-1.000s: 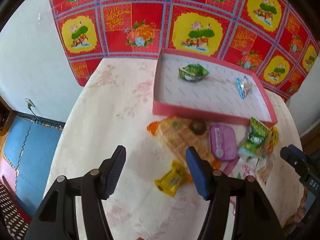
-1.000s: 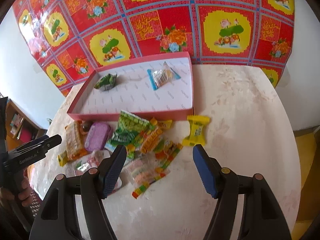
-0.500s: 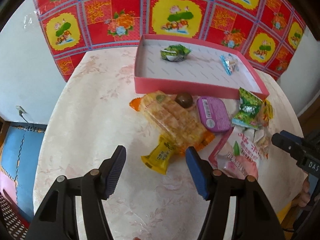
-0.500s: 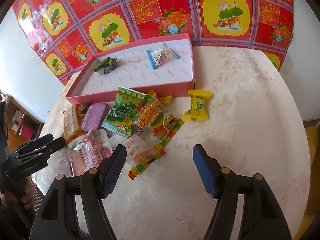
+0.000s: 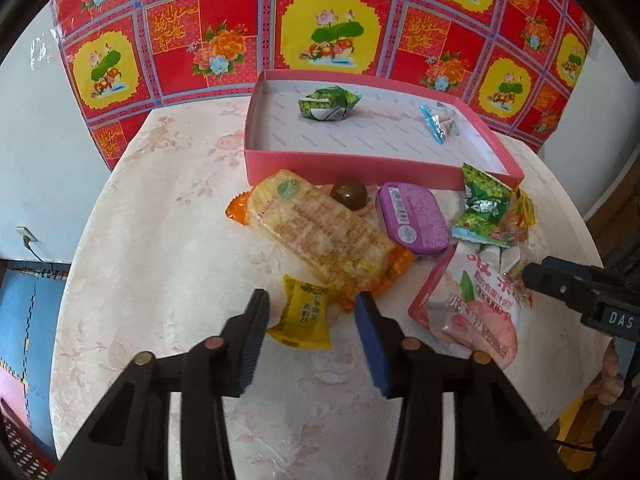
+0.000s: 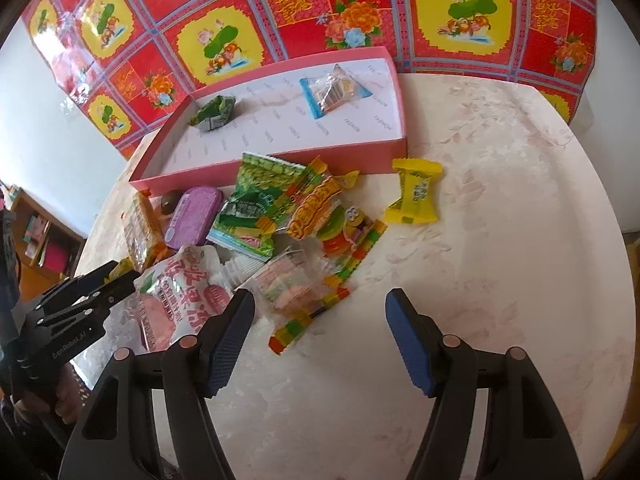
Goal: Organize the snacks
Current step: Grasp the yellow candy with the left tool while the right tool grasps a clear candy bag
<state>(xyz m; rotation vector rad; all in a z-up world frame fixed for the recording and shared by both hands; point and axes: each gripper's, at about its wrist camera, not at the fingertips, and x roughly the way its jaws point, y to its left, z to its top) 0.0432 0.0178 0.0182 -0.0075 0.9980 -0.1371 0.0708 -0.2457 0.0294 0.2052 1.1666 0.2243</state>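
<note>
While the left gripper point(image 5: 310, 308) is closing its jaws around the yellow wrapped candy point(image 5: 303, 312), just in front of the pink box point(image 5: 340, 164), the pads should meet the packet's body, not its crimped ends, and stay clear of the cracker pack point(image 5: 320, 232). It pitches steeply down. The right gripper point(image 6: 318, 310) hangs released, empty.

pink pouch point(image 5: 468, 312) btm behind gripper, wafer pack point(image 6: 140, 232) partly hidden

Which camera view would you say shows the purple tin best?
The left wrist view: the purple tin lies face-on, its whole labelled top visible. The right wrist view shows it smaller, at an angle, partly overlapped by a green packet.
</note>
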